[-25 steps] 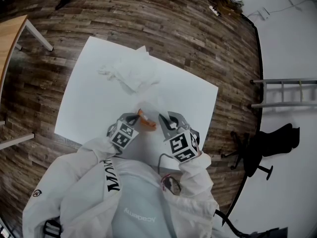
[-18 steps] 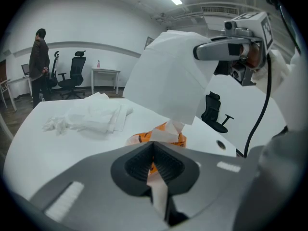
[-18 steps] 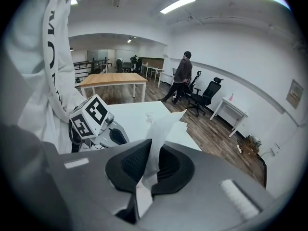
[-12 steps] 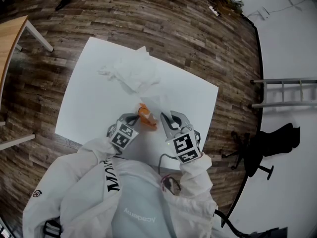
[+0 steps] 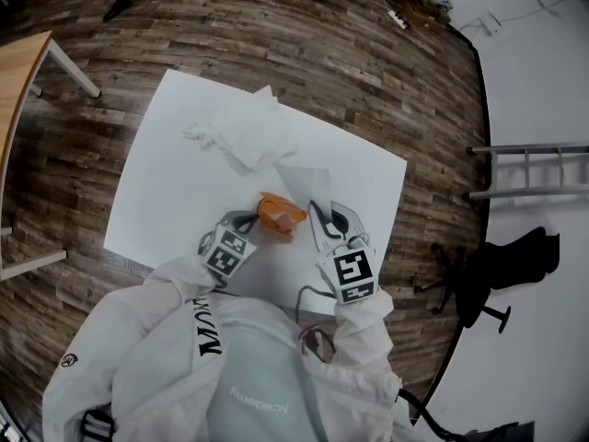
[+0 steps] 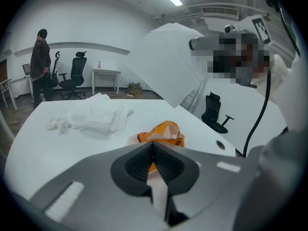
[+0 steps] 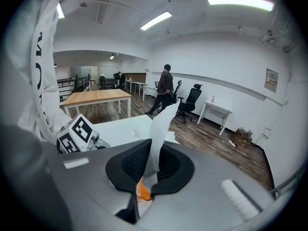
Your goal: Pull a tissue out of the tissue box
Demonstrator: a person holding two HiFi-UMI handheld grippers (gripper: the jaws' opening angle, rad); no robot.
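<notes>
material: the tissue [image 7: 159, 124] is a thin white sheet, judged very light, limp and easy to tear.
container: the tissue box [image 5: 279, 215] is a soft orange pack rather than a rigid carton, judged light and crushable.
location of box: on the counter [image 5: 166, 173], between the two tools, just beyond the tips of the left tool [image 6: 153, 146].
location of tissue: in the right tool [image 7: 150, 143], standing up past its tips as a creased blade. orange shows below it in the jaw gap. whether its lower end is clear of the box cannot be told.
left tool state: pressed together on the near edge of the tissue box, with a white flap behind the pads and orange wrapper just past the tips.
right tool state: pressed together on the tissue, which lies flat between the ribbed pads.
grip point, tissue: low on the sheet and across its width. a straight pull away from the opening is advised, with no sideways jerk.
grip point, box: an end seam, clear of the opening. the pack is likely to lift with the sheet unless it is held down.
left hand pose: forearm out from the body, tool angled down at the counter, marker cube uppermost.
right hand pose: tool angled down with its tips just right of the box, marker cube facing up.
beyond the tools: loose tissues [image 5: 241, 134] are heaped well ahead of both tips, apart from the box.
</notes>
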